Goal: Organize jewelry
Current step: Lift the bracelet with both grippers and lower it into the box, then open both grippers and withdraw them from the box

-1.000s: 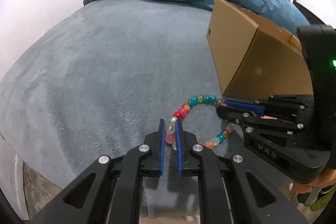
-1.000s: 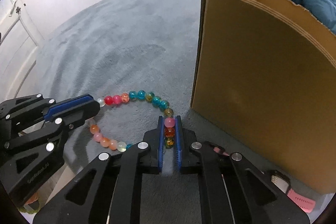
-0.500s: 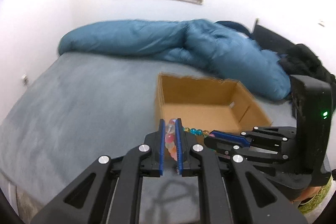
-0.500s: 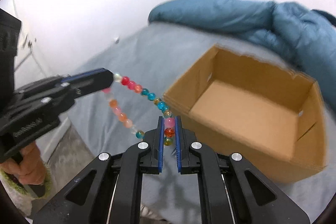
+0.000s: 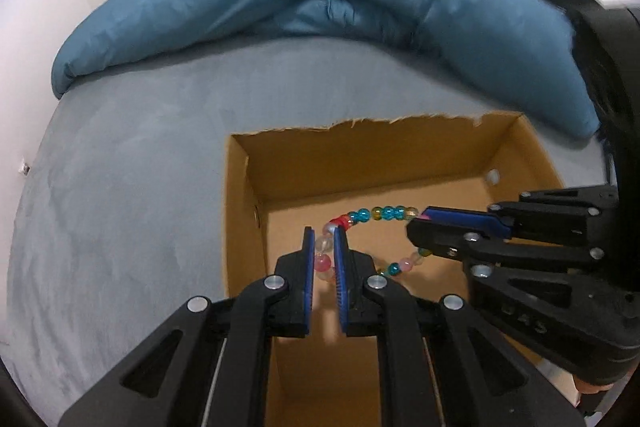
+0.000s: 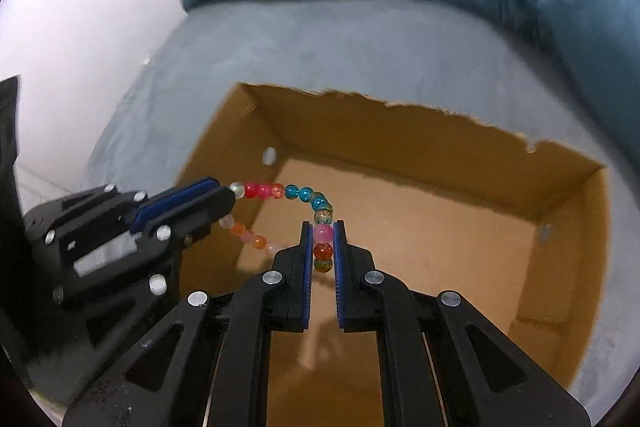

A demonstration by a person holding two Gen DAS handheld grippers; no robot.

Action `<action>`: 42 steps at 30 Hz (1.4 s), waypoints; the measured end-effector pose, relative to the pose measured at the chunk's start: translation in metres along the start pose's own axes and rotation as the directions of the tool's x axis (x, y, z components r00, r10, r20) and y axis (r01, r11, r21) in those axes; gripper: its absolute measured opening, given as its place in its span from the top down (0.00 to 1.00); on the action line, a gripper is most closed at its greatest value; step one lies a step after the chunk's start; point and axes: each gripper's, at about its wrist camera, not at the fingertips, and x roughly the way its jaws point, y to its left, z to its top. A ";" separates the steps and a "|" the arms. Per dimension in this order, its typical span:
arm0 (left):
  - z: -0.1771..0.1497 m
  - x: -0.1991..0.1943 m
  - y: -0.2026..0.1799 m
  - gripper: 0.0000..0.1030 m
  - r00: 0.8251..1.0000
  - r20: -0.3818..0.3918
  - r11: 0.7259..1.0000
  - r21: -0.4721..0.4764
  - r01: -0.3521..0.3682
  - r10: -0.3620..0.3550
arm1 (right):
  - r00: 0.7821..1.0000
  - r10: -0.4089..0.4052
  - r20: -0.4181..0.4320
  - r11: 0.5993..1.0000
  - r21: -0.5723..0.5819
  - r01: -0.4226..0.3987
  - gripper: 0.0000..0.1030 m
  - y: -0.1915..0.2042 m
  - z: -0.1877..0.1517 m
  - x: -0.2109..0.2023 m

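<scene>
Both grippers, left gripper (image 5: 321,247) and right gripper (image 6: 323,243), pinch the bracelet (image 6: 298,193) over the box (image 6: 420,227). Lower toward 12 o'clock, then let go together.

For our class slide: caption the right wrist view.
Both grippers, right and left, hold a beaded bracelet over an open cardboard box.

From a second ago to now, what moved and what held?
The beaded bracelet went from lying on the grey blanket beside the cardboard box to hanging above the box's open inside, carried up and over by the left gripper and right gripper. Both grips unchanged; box unmoved.
</scene>
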 end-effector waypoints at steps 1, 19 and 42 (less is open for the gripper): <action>0.003 0.007 0.001 0.91 1.000 -0.013 1.000 0.009 -0.015 0.015 | 1.000 0.006 -0.027 1.000 0.020 -0.006 0.92 -0.005 0.003 0.007; 0.012 0.024 0.002 0.76 0.996 -0.001 0.996 0.018 -0.085 0.085 | 0.995 0.077 -0.063 0.982 0.180 -0.064 0.76 -0.044 0.020 0.040; -0.202 -0.100 0.022 0.68 0.956 0.272 0.984 -0.105 0.144 -0.110 | 0.929 -0.023 0.370 1.000 0.012 0.020 0.64 -0.042 -0.227 -0.139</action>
